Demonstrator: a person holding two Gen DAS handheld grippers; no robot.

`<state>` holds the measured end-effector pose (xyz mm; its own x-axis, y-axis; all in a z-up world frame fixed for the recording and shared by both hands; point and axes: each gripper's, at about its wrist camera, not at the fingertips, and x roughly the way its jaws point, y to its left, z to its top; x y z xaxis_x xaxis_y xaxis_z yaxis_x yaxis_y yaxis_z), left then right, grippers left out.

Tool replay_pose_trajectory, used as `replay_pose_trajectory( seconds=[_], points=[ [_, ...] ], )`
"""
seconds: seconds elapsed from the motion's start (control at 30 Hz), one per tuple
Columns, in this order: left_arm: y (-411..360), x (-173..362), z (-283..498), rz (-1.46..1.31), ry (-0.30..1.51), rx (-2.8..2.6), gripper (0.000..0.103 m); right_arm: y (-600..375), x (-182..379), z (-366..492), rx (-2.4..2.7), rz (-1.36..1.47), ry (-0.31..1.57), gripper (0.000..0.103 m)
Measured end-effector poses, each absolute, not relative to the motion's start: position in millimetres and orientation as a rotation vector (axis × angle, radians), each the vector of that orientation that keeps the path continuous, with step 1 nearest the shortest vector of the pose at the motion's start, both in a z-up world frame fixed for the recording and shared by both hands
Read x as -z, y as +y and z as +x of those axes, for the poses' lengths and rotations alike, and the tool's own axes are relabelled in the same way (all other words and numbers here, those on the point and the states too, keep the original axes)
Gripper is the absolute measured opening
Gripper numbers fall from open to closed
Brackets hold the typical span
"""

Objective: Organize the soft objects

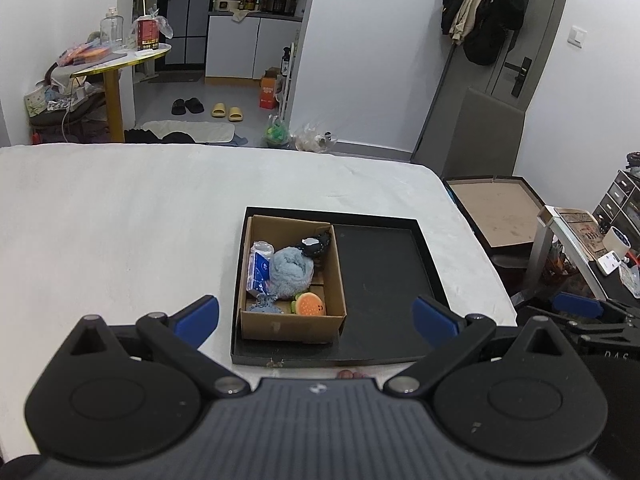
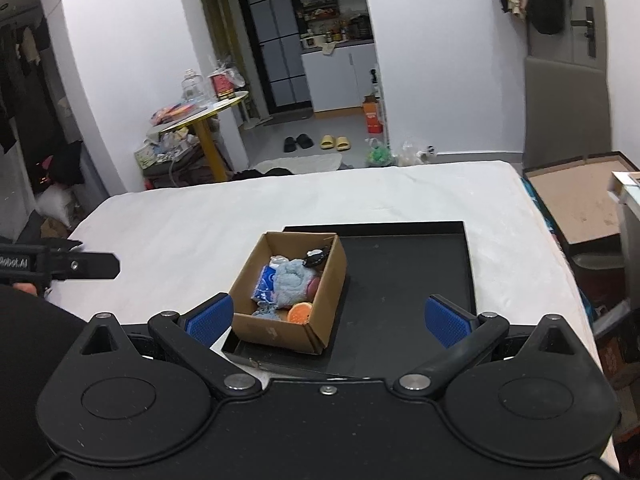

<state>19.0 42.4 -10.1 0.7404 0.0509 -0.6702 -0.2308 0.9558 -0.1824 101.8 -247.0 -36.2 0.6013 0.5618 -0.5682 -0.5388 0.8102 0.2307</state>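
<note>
Lettering "Robot.AI" marks left tongs (image 2: 114, 267) — right tongs (image 2: 328, 314) spread wide

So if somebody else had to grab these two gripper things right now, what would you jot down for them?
Left gripper: open, empty, held above the near edge of the black tray.
Right gripper: open, empty, also hovering over the tray.
Things: the cardboard box sits in the left half of the tray on the white bed. Inside are a blue fluffy toy, a blue tissue pack, an orange burger-shaped toy, a small blue knitted piece and a black item.
Done: nothing is gripped; all soft items lie in the box.
Left: the tray's right half is bare; which way the sorting goes cannot be told.
</note>
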Motion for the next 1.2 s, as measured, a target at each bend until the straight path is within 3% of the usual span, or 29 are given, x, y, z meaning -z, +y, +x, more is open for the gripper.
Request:
replay_pose_trajectory(
  seconds=[1.2],
  points=[
    [41,-15,-16,-0.223,0.671,-0.164,0.102,-251,6,75,-0.647,0.042,0.654,0.103]
  ],
)
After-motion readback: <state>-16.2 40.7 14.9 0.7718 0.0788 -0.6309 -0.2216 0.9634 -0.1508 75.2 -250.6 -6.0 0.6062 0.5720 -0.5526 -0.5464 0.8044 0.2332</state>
